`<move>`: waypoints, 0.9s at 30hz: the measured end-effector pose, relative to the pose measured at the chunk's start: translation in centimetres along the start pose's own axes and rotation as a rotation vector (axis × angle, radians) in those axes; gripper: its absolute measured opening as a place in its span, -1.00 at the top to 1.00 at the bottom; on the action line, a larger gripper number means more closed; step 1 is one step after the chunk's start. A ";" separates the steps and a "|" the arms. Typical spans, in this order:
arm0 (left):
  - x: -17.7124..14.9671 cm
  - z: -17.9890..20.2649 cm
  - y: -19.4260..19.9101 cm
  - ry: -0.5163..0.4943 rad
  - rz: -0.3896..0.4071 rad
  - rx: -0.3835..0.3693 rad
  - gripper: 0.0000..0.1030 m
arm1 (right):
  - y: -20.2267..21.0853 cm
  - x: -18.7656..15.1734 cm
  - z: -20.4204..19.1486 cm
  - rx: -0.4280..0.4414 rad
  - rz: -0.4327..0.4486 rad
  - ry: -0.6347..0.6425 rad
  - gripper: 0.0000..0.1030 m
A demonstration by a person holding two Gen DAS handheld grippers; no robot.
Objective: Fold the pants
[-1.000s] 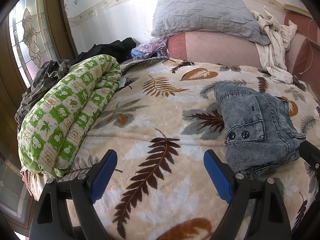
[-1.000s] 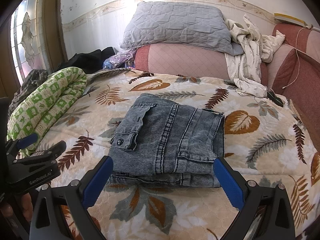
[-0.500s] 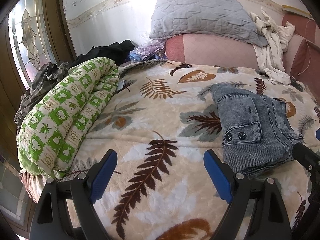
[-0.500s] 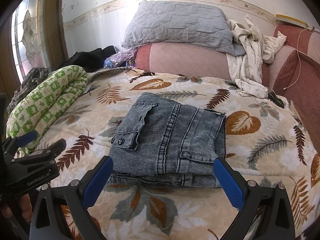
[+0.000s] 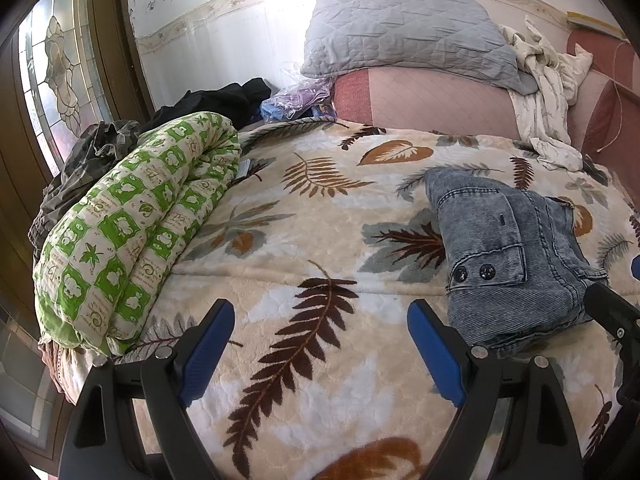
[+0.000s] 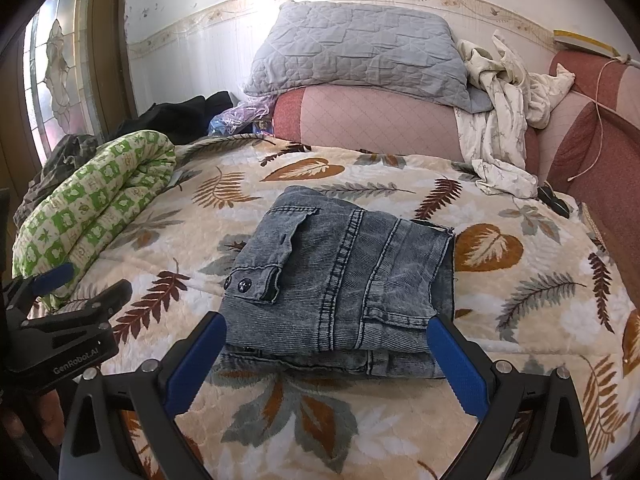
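Observation:
The grey-blue denim pants (image 6: 340, 276) lie folded into a compact stack on the leaf-print blanket (image 6: 520, 320); they also show at the right of the left wrist view (image 5: 504, 252). My right gripper (image 6: 326, 344) is open and empty, just in front of the stack's near edge, jaws spread about as wide as the stack. My left gripper (image 5: 320, 332) is open and empty over bare blanket (image 5: 300, 240), to the left of the pants. It also shows at the left edge of the right wrist view (image 6: 76, 292).
A rolled green-and-white quilt (image 5: 132, 232) lies along the bed's left edge by a stained-glass window (image 5: 60, 72). A grey pillow (image 6: 360, 52) on pink cushions, white clothes (image 6: 504, 112) and dark clothes (image 5: 216, 100) sit at the back.
Both grippers have drawn back slightly toward the near edge of the bed. The pants have not moved. Both grippers stay open.

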State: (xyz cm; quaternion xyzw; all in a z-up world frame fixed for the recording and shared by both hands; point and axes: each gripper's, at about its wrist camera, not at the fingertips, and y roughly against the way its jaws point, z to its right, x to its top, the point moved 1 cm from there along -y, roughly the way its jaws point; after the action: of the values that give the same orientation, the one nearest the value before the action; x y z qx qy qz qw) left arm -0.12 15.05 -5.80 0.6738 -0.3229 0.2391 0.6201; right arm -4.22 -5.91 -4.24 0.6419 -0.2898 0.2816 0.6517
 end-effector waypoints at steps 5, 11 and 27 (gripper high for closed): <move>-0.1 -0.1 -0.1 0.003 -0.001 0.001 -0.72 | -0.1 0.0 -0.2 0.002 -0.001 0.004 -0.98; -0.1 -0.2 -0.4 0.006 -0.009 -0.004 -0.72 | -0.2 0.0 -0.2 0.002 -0.003 0.006 -0.98; 0.8 -0.3 0.0 0.014 0.008 -0.033 -0.72 | -0.4 0.8 -0.6 0.006 0.002 0.015 -0.98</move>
State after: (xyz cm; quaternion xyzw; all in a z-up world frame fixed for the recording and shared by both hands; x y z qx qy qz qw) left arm 0.48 15.26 -5.20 0.6607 -0.3252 0.2408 0.6323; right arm -3.41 -5.34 -3.95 0.6415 -0.2845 0.2881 0.6516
